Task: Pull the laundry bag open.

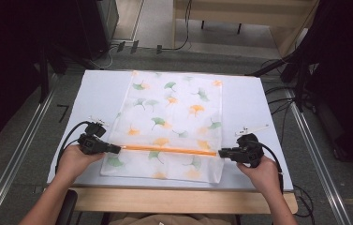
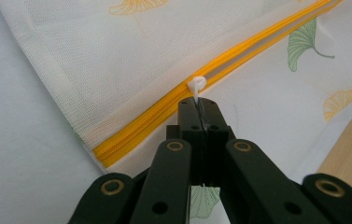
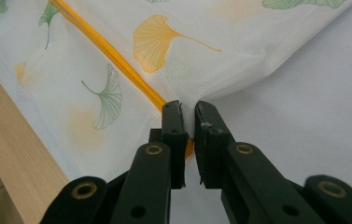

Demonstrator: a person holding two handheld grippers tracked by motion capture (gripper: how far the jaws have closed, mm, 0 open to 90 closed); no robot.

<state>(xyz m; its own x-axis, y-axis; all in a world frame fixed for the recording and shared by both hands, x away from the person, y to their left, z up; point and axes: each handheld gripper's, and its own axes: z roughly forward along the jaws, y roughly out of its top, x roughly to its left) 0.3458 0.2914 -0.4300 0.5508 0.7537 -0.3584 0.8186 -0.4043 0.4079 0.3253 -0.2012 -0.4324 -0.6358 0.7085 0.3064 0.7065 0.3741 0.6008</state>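
A white mesh bag (image 1: pixel 174 117) printed with green and orange ginkgo leaves lies flat on the white table. An orange zipper (image 1: pixel 169 150) runs across its near end. My left gripper (image 1: pixel 118 149) sits at the zipper's left end. In the left gripper view that gripper (image 2: pixel 200 103) is shut on the white zipper pull (image 2: pixel 196 85). My right gripper (image 1: pixel 221 153) is at the zipper's right end. In the right gripper view its jaws (image 3: pixel 188 108) pinch the bag's edge fabric (image 3: pixel 239 77) beside the zipper (image 3: pixel 117 58).
The white table top (image 1: pixel 244 98) has a wooden front edge (image 1: pixel 174 199). Cables trail from both grippers. Dark equipment and stands flank the table on both sides, with cables on the floor at the right.
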